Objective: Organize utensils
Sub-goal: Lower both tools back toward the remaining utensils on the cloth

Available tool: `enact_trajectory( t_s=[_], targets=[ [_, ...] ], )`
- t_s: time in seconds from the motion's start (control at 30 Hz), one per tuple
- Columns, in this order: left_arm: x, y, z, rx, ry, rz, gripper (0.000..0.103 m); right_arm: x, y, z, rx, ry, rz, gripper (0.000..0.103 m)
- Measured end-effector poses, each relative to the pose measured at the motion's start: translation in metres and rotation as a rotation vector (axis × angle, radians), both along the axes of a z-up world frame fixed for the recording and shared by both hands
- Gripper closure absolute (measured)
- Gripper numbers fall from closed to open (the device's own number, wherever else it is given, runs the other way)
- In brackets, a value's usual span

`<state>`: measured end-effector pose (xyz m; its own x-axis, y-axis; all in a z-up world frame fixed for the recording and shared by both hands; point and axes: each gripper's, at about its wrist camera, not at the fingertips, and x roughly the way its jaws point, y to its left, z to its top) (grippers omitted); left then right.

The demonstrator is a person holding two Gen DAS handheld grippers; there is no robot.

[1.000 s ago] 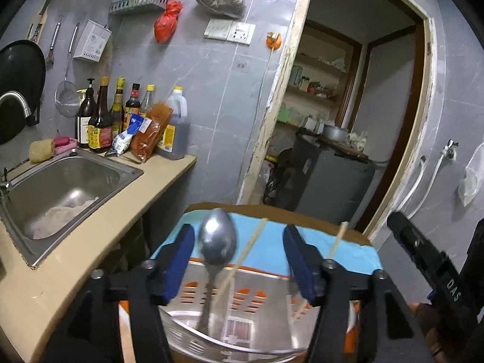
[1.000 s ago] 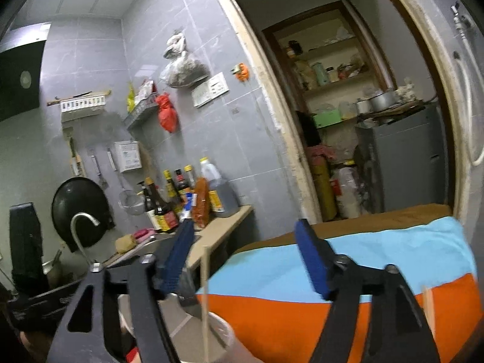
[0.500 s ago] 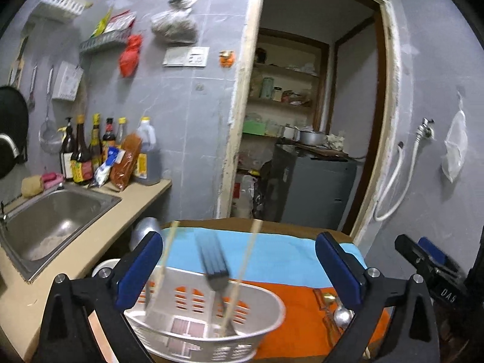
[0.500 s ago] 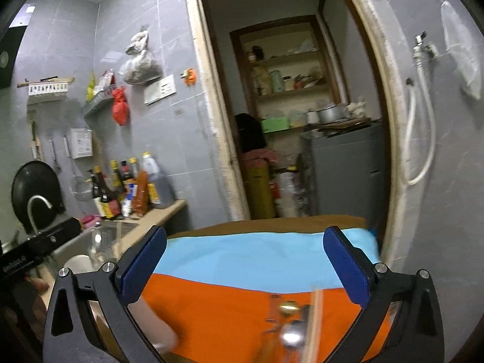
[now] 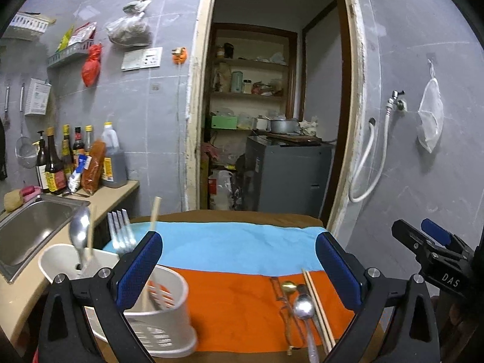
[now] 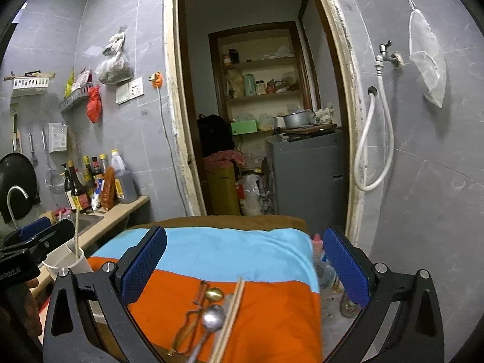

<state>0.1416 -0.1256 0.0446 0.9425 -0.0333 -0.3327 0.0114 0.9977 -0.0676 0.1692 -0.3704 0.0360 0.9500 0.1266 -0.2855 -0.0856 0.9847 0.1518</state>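
Note:
A white slotted utensil holder (image 5: pixel 169 317) stands at the table's left edge, holding a steel spoon (image 5: pixel 79 236), a fork (image 5: pixel 121 236) and chopsticks (image 5: pixel 154 214). Loose utensils lie on the orange part of the cloth: a silver spoon (image 5: pixel 304 305), a gold spoon (image 5: pixel 289 286), a peeler (image 5: pixel 276 287) and a chopstick pair (image 5: pixel 317 305). They also show in the right wrist view, the silver spoon (image 6: pixel 213 322) and chopsticks (image 6: pixel 231 317) among them. My left gripper (image 5: pixel 239 269) is open and empty, above the cloth right of the holder. My right gripper (image 6: pixel 245 266) is open and empty above the loose utensils.
The table wears a blue and orange cloth (image 5: pixel 236 248). A counter with a steel sink (image 5: pixel 27 230) and several sauce bottles (image 5: pixel 60 163) runs along the left. A doorway behind the table opens on a grey cabinet (image 5: pixel 287 175). A hose (image 6: pixel 372 157) hangs on the right wall.
Both grippers have opened wide and swung right, away from the holder toward the table's middle. The holder now sits at the lower left of the left view and the loose utensils have come into view.

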Motion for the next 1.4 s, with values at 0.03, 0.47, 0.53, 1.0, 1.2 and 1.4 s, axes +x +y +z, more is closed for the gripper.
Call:
enact_trajectory(
  t_s=[0.03, 0.47, 0.53, 1.0, 1.2, 1.4],
  targets=[
    [0.002, -0.005, -0.002, 0.005, 0.005, -0.007, 0.001, 0.0, -0.004, -0.002, 0.0, 0.003, -0.004, 0.001],
    [0.048, -0.053, -0.039, 0.092, 0.14, -0.048, 0.001, 0.049, -0.043, -0.063, 0.034, 0.197, 0.02, 0.001],
    [0.057, -0.056, -0.047, 0.094, 0.171, -0.048, 0.002, 0.058, -0.045, -0.076, 0.04, 0.234, 0.025, 0.001],
    [0.126, -0.058, -0.124, 0.015, 0.554, -0.144, 0.054, 0.117, -0.015, -0.14, 0.076, 0.42, 0.172, 0.044],
    [0.141, -0.061, -0.137, -0.014, 0.628, -0.173, 0.068, 0.125, -0.001, -0.154, 0.073, 0.461, 0.22, 0.058],
    [0.161, -0.056, -0.138, -0.055, 0.689, -0.197, 0.084, 0.128, 0.0, -0.162, 0.081, 0.491, 0.248, 0.065]
  ],
)
